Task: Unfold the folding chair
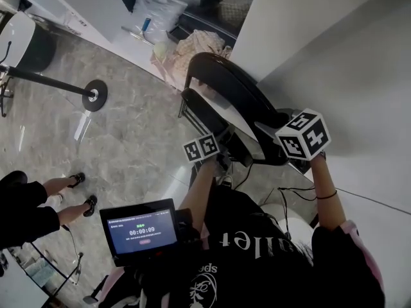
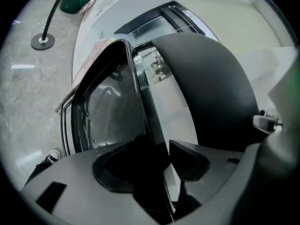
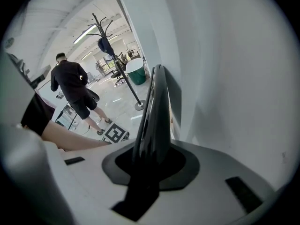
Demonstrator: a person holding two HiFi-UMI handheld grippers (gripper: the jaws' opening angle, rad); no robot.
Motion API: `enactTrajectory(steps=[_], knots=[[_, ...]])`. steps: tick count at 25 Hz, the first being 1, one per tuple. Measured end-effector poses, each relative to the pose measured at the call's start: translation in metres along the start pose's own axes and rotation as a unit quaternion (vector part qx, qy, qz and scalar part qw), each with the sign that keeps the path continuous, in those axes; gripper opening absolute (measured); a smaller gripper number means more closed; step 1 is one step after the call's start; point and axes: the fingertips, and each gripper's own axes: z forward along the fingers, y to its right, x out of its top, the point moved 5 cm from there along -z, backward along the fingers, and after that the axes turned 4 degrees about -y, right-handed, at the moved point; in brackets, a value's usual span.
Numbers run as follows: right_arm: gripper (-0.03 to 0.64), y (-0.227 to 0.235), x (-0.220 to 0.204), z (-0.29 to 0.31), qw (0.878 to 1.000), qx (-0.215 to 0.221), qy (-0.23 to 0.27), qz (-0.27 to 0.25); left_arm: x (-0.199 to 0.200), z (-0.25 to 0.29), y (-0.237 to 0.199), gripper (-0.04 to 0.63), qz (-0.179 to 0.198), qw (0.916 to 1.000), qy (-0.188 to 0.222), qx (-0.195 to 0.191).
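Standing over the black folding chair (image 1: 234, 88), you have it on the marbled floor (image 1: 128, 140), upright and close against the white wall (image 1: 340, 56). Seat and back lie close together, with a narrow wedge of light between them in the left gripper view.

Your left gripper (image 2: 164, 150): tongs straddle the thin dark edge of the seat frame. The frame sits against one tong, and a pale sliver shows between it and the other. Not clamped.

Your right gripper (image 3: 152, 159): tongs clenched on one thin glossy panel edge of the chair. The edge is seen end-on and runs straight up from between the pads, with the wall close on its right.

Head view: both marker cubes (image 1: 201, 147) sit at the near end of the chair, the left one toward the open floor, the right one by the wall.

A small screen (image 1: 142, 228) at your chest shows a timer readout. A bystander's legs (image 1: 67, 194) are at the left edge, well apart from the chair. A round stand base (image 1: 94, 95) sits on the floor beyond. Crumpled cloth (image 1: 202, 47) lies just behind the chair.
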Motion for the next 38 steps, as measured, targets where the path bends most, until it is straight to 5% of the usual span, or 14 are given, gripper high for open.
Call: enactTrajectory(steps=[8,11,14,18,30,38], knots=[[0.091,-0.011,0.000,0.000,0.999,0.012,-0.001,0.030,-0.006,-0.014,-0.002,0.199,-0.030,0.9989,0.030,-0.022],[0.091,-0.023,0.000,0.001,1.000,0.010,0.003,0.029,-0.009,-0.027,-0.006,0.188,-0.050,0.9957,0.046,-0.062],[0.091,-0.035,-0.001,0.003,0.999,0.009,0.004,0.030,-0.015,-0.045,-0.008,0.107,-0.074,0.9881,0.077,-0.111],[0.091,-0.044,-0.002,0.003,1.000,0.010,0.005,0.029,-0.020,-0.055,-0.007,0.051,-0.091,0.9819,0.097,-0.135],[0.089,-0.079,-0.009,0.007,1.000,-0.007,0.016,0.022,-0.034,-0.088,-0.024,0.052,-0.111,0.9790,0.113,-0.127],[0.077,-0.135,-0.008,0.020,0.999,-0.038,0.020,-0.028,-0.046,-0.130,-0.046,0.071,-0.131,0.9796,0.131,-0.076]])
